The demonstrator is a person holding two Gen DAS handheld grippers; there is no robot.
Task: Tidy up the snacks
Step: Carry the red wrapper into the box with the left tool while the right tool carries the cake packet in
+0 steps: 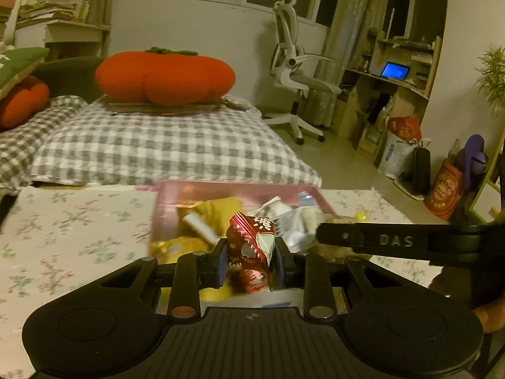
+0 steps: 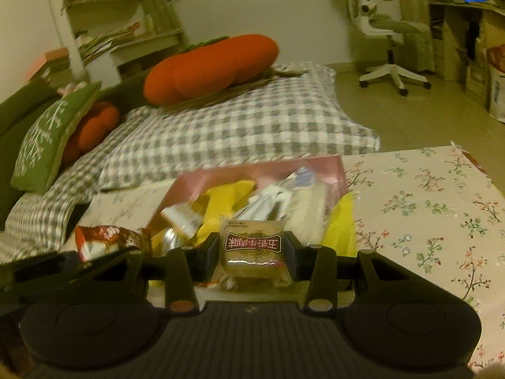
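At left, my left claw [image 1: 251, 257] is clenched on a crinkled red foil snack packet with white lettering [image 1: 251, 243], held upright between the pads above the near edge of the shallow pink cardboard box [image 1: 221, 187]. The box sits on the tabletop with its floral-print cloth [image 1: 72, 230] and holds a blurred heap of yellow, white and silver wrapped snacks [image 1: 284, 218]. From the right wrist view, the same red packet [image 2: 104, 240] shows at the left, just beside the box's near left corner [image 2: 176, 189]. To the right, my right claw [image 2: 252, 249] grips a pale square wrapped pastry with a dark red label [image 2: 254, 248], raised over the near side of the box, with the bare floral tabletop [image 2: 426, 205] farther right. Behind the tabletop lie a grey-checked bed cover [image 2: 236, 126] and an orange persimmon-shaped cushion [image 2: 208, 63].
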